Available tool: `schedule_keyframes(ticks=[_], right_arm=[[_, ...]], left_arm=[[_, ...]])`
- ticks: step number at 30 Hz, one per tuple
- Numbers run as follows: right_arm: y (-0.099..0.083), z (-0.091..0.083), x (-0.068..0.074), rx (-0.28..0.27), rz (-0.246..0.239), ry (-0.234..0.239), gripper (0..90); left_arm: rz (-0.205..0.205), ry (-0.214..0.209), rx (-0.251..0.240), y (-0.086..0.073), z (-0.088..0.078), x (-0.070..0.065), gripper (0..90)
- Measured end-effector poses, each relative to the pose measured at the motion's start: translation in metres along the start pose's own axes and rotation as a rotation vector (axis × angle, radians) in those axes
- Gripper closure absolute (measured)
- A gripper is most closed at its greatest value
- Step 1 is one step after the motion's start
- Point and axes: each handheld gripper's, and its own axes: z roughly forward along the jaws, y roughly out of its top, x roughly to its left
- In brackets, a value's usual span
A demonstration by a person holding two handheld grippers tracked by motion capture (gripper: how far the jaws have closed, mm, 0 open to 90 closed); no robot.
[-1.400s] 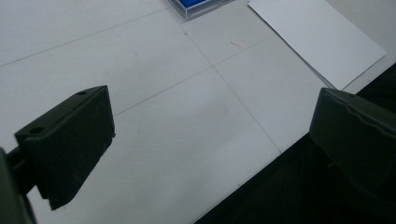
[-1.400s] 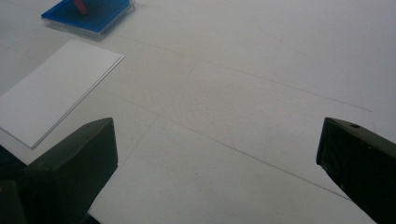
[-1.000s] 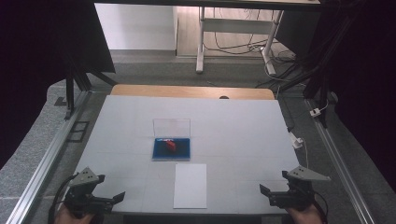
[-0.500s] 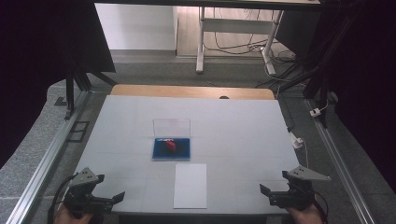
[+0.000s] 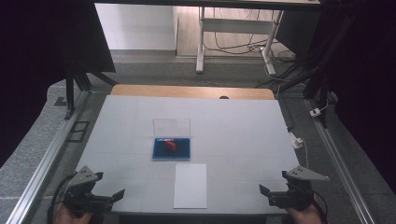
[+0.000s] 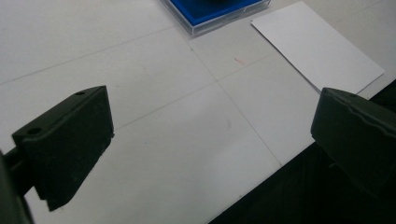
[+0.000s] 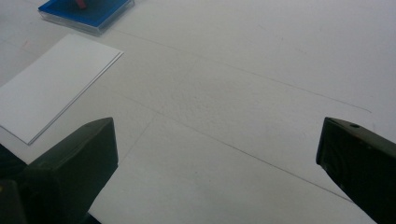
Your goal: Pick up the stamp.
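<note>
A shallow blue case [image 5: 171,149] lies at the middle of the white table [image 5: 233,126], its clear lid [image 5: 172,127] standing up behind it. A small red object [image 5: 171,145] rests inside. Just in front lies a white paper sheet [image 5: 190,185]. My left gripper [image 5: 108,189] sits at the front left corner, open and holding nothing. My right gripper [image 5: 273,186] sits at the front right, also open. In the left gripper view the gripper [image 6: 210,140] faces the case [image 6: 219,9] and sheet [image 6: 317,46]. In the right gripper view the gripper [image 7: 215,158] has the case [image 7: 86,14] and sheet [image 7: 51,84] at upper left.
Aluminium rails [image 5: 46,158] run along both sides of the table. A wooden strip [image 5: 191,91] edges its far side. A white plug and cable [image 5: 296,141] lie by the right edge. A metal stand [image 5: 233,28] is on the floor beyond.
</note>
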Motion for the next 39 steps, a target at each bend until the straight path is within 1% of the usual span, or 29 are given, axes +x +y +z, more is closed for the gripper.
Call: schedule_keyframes(ticks=[7, 10, 19, 22, 25, 28, 31, 33, 35, 39], right_arm=[[0.000, 0.000, 0.001, 0.002, -0.006, 0.001, 0.0], [0.000, 0.000, 0.001, 0.002, -0.007, 0.003, 0.0], [0.000, 0.000, 0.001, 0.004, -0.011, 0.005, 0.0], [0.000, 0.000, 0.001, 0.003, -0.010, 0.007, 0.0], [0.000, 0.000, 0.001, 0.003, -0.011, 0.008, 0.0], [0.000, 0.000, 0.001, 0.003, -0.013, 0.010, 0.0], [0.000, 0.000, 0.001, 0.003, -0.012, 0.010, 0.0], [0.000, 0.000, 0.001, 0.004, -0.013, 0.010, 0.0], [0.000, 0.000, 0.001, 0.004, -0.013, 0.011, 0.0], [0.000, 0.000, 0.001, 0.005, -0.014, 0.011, 0.0]], left_arm=[[0.020, -0.013, -0.012, 0.005, 0.003, -0.002, 0.0], [0.034, -0.025, -0.019, 0.007, 0.005, -0.002, 0.0], [0.091, -0.048, -0.032, 0.018, 0.015, -0.005, 0.0], [0.117, -0.056, -0.040, 0.022, 0.020, -0.006, 0.0], [0.137, -0.058, -0.047, 0.026, 0.025, -0.007, 0.0], [0.149, -0.059, -0.051, 0.029, 0.030, -0.008, 0.0], [0.149, -0.067, -0.051, 0.032, 0.035, -0.009, 0.0], [0.128, -0.093, -0.060, 0.034, 0.039, -0.009, 0.0], [0.119, -0.107, -0.061, 0.036, 0.043, -0.009, 0.0], [0.127, -0.110, -0.056, 0.041, 0.051, -0.011, 0.0]])
